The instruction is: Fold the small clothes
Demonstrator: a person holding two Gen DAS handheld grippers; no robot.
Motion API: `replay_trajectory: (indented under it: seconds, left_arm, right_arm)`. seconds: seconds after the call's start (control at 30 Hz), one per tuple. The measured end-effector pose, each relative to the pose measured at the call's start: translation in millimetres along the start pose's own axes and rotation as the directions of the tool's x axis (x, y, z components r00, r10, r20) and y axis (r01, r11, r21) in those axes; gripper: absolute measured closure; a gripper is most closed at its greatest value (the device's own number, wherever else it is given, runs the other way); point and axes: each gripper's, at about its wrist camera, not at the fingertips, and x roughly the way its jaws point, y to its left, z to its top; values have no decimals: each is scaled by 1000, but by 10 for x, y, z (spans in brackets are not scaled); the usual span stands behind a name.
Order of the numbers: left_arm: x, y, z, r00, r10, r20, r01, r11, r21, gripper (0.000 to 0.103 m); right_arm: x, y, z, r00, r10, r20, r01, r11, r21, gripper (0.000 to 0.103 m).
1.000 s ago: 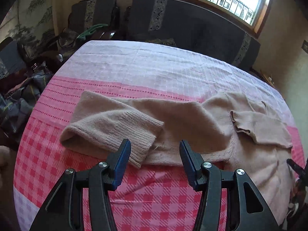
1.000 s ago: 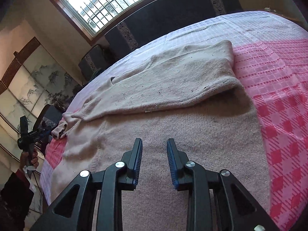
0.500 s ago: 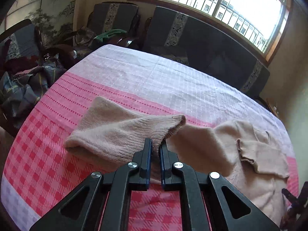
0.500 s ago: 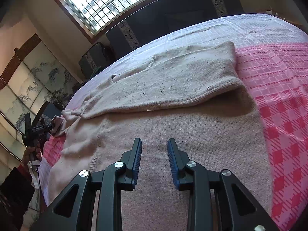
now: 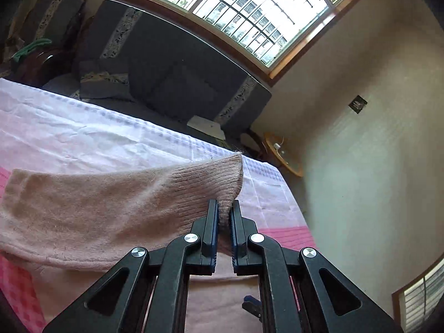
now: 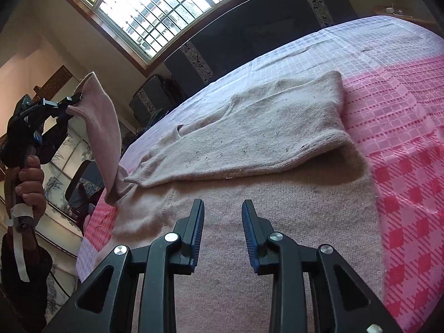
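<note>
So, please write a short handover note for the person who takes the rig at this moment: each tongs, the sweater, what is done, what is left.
Left tongs: shut on the ribbed cuff of the left sleeve, lifted off the table; the right wrist view shows it hanging from the tongs.
Right tongs: open, holding nothing, above the lower body of the sweater.
Sweater: beige knit, flat on the pink checked cloth.
Done: right sleeve is already folded across the body.
Left: probably lay the held sleeve across the body, then fold the body.
</note>
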Motion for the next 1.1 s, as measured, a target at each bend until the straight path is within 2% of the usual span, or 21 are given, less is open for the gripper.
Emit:
replay_trajectory:
  seconds: [0.13,0.23,0.37,0.5,0.57,0.6,0.63,0.67,0.83,0.93,1.03,1.1]
  left_arm:
    - [770,-512,-197,994,-74,-74,77,996,39,95]
    - [1306,-696,-467,985,-125,-118,134,988,77,95]
    - [1697,-747,-797,975,-105,-195,131,983,129,93]
    - [1433,-518,-910,985,-72,-157,89,990,108,89]
    - [1185,-316,-1001,992,-49,-113,60,994,92,76]
    - [1038,-208,-1057,996,-23,-90,32,995,95,71]
    - [902,-93,-1119,997,14,-70,-7,995,103,59]
    - [758,31,-1189,998,55,-44,-50,993,104,56]
    - [160,684,-1482,985,171,22,-172,985,27,56]
    - [-39,979,-1627,970,237,51,-236,971,-23,56]
    - [-89,1257,-1786,972,230,44,-223,966,-128,56]
    - [-153,1342,-1814,978,198,70,-183,965,-187,55]
  right_arm:
    - [-114,-63,112,999,25,34,-25,1000,-2,75]
    - [-151,-181,172,999,24,43,-24,1000,15,75]
    - [-152,-417,217,999,12,32,-15,998,67,74]
    - [-203,-486,301,999,1,42,-3,999,53,74]
    - [-220,-521,370,999,-14,49,11,998,56,74]
    - [-221,-547,414,999,-21,50,18,998,63,73]
    - [-215,-578,467,998,-38,45,35,997,68,73]
    - [-205,-605,522,997,-59,44,56,996,68,73]
    - [-20,-772,850,992,-127,16,126,991,47,73]
    - [143,-823,1020,991,-134,6,134,991,22,73]
    - [333,-816,1093,989,-141,-49,141,990,6,74]
    - [435,-808,1102,978,-194,-82,194,981,-2,74]
